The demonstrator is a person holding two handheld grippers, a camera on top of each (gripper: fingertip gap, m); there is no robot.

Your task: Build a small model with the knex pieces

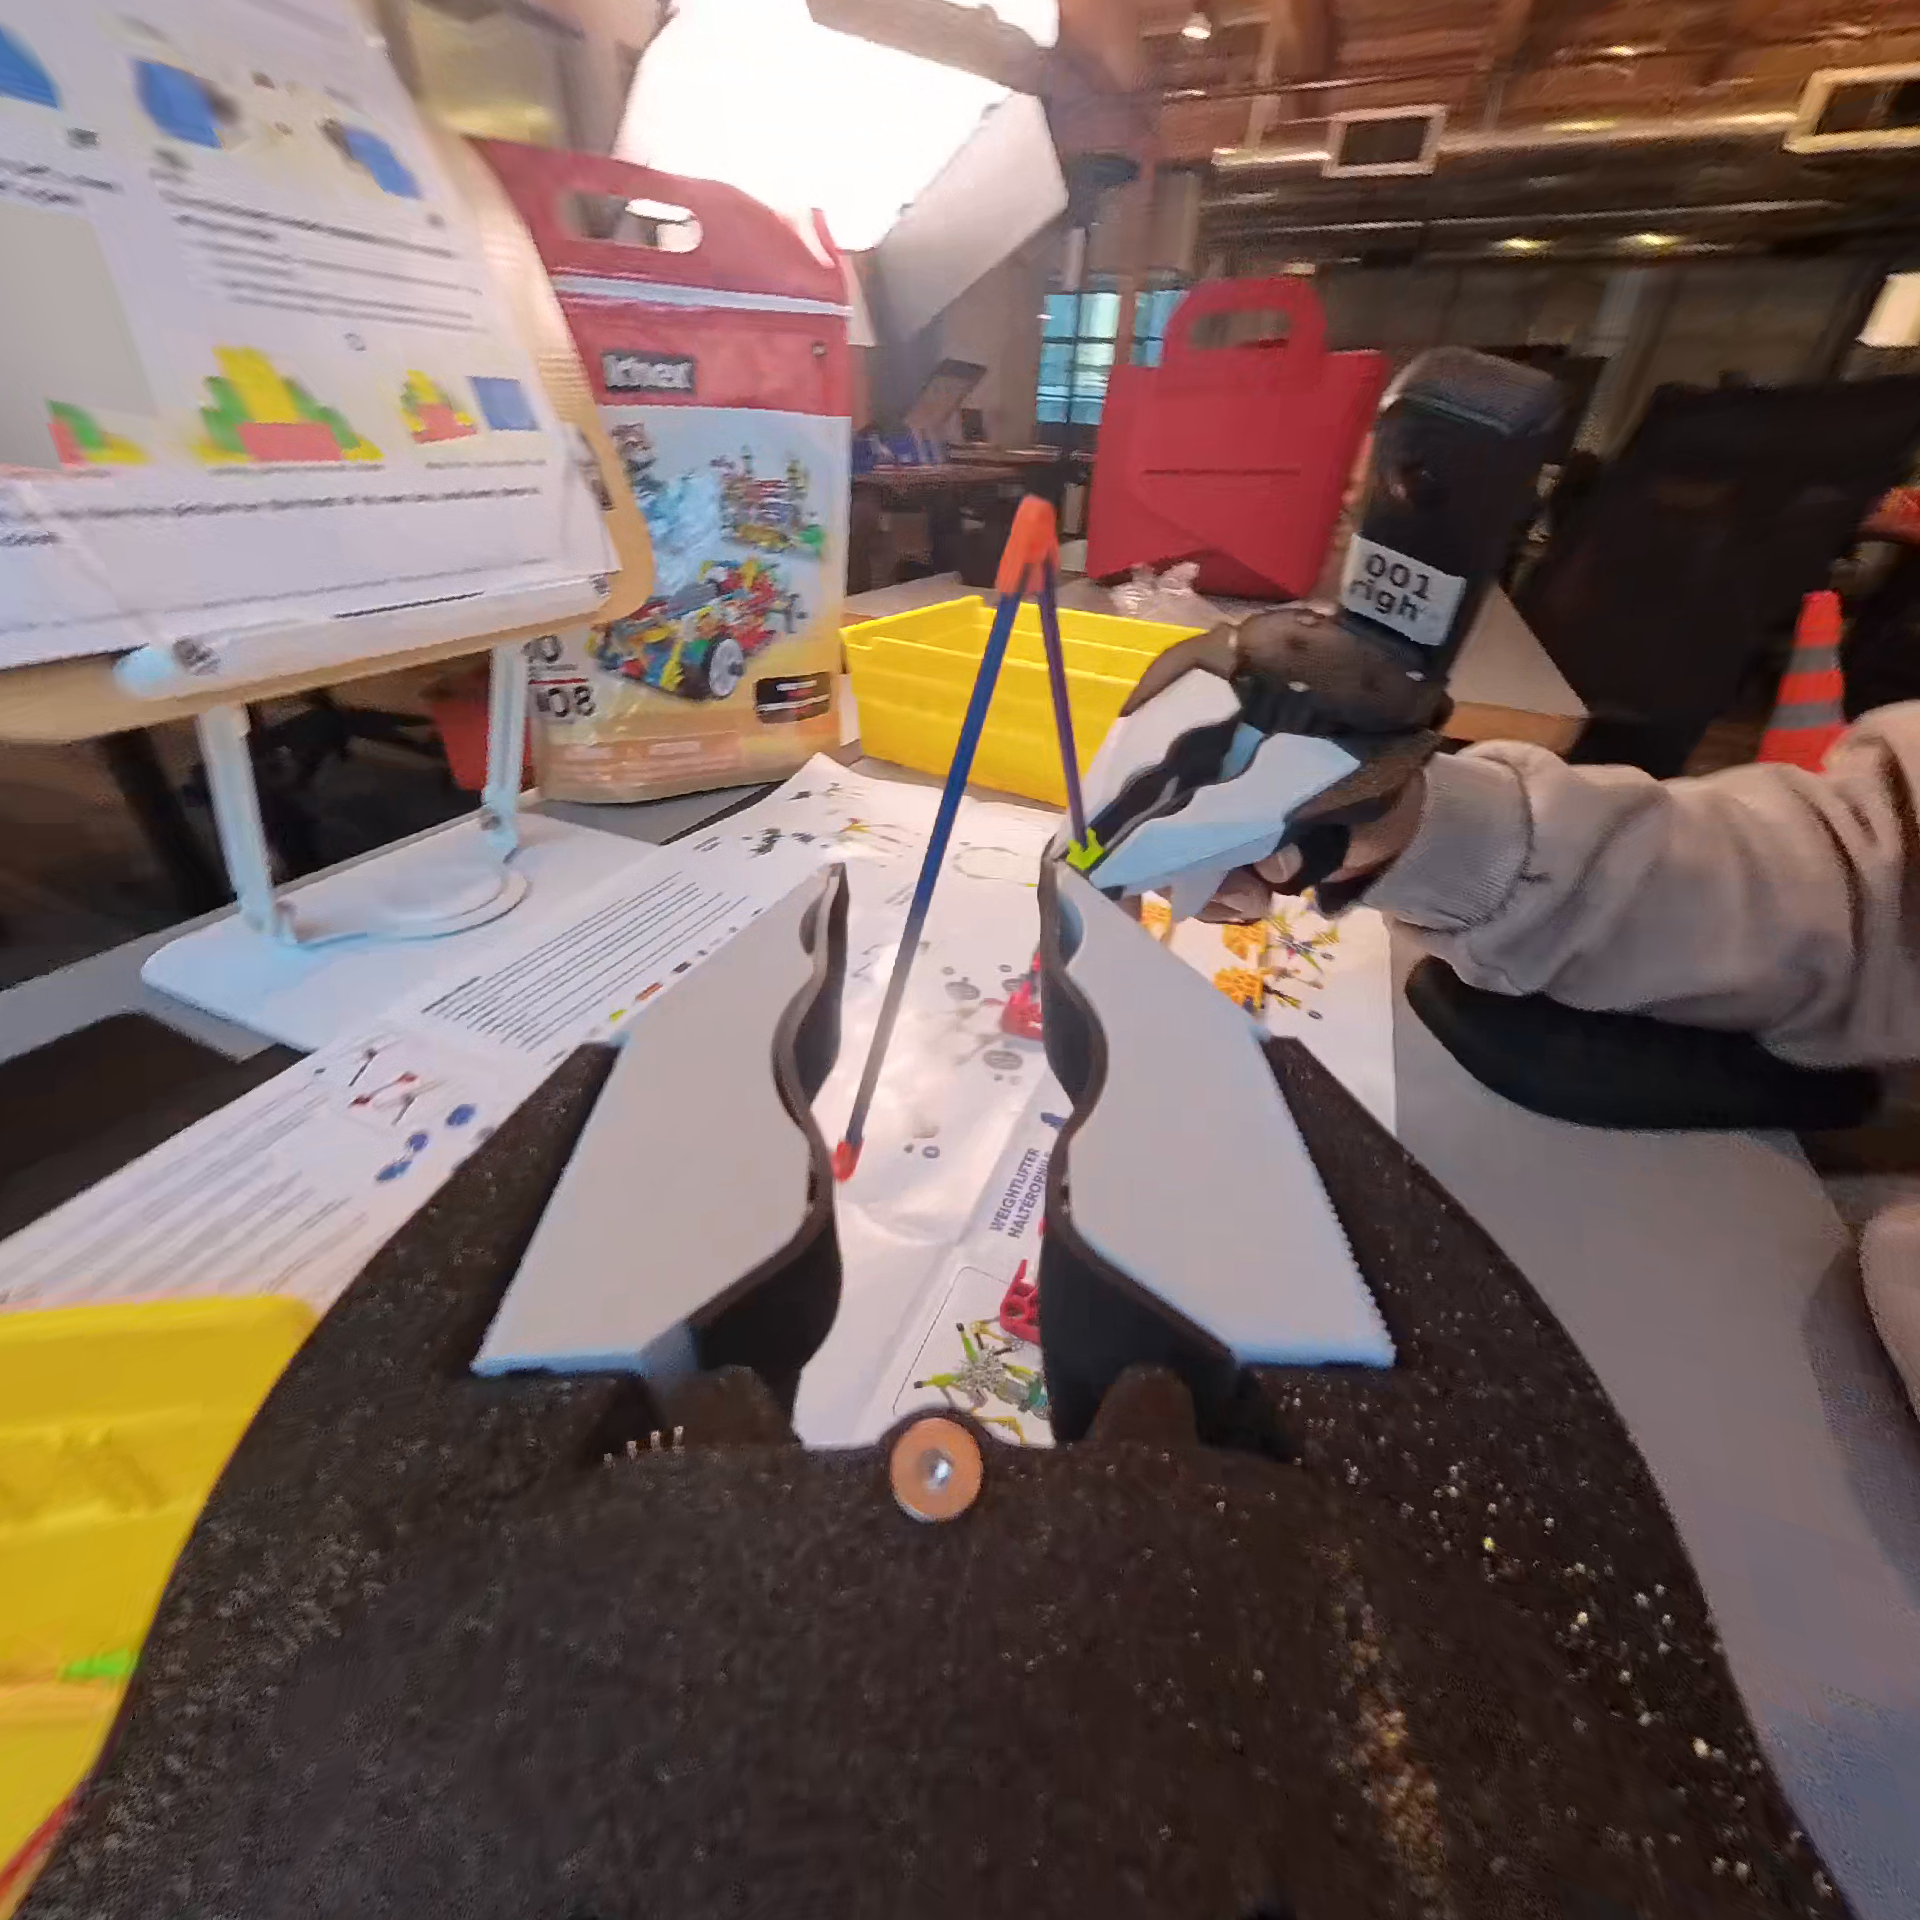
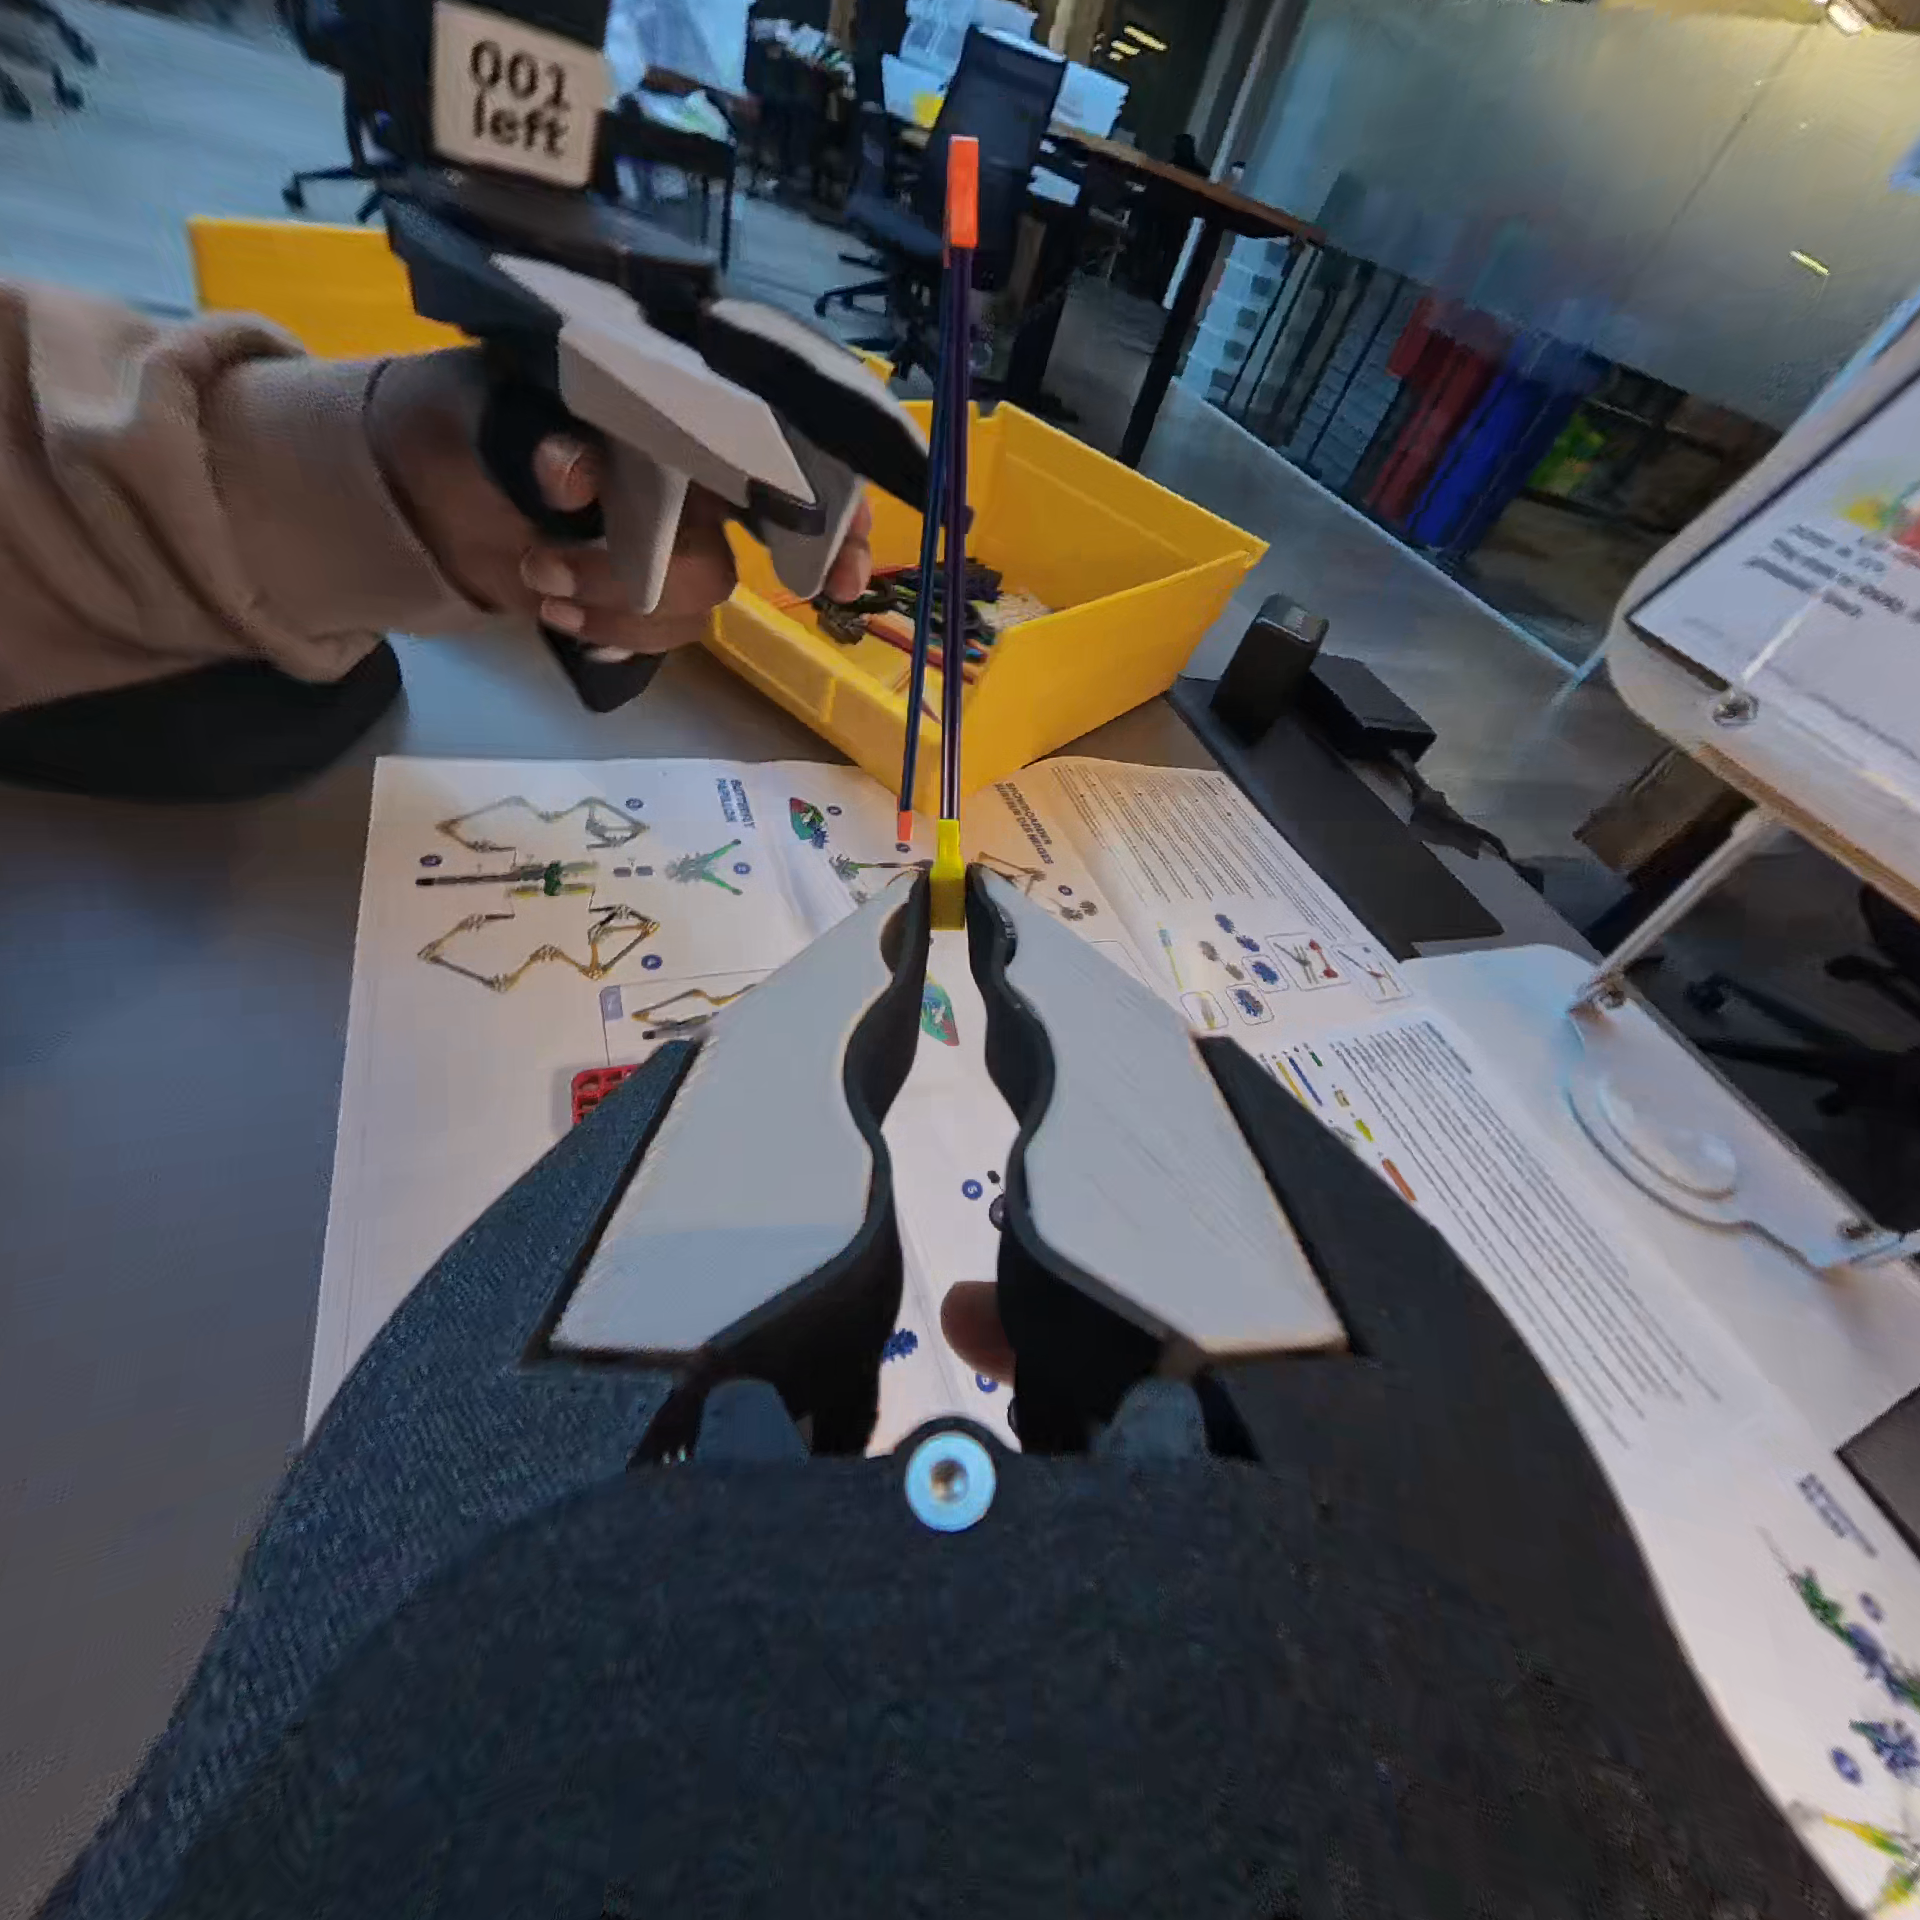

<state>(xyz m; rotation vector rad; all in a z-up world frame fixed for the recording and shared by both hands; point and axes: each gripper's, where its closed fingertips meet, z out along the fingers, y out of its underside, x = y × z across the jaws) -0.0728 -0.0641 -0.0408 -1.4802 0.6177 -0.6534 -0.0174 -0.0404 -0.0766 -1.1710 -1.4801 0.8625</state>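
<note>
Right gripper nipped shut on one yellow connector, two blue rods rising toward 12 o'clock, one orange connector joining them, left gripper spread wide and empty, two yellow bins, one instruction sheet beneath.

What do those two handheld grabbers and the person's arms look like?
Each gripper, left and right, has two pale grey wedge fingers with wavy black inner edges, on a speckled black body with a central screw. Each carries a small lettered tag. Both arms wear beige sleeves.
</note>
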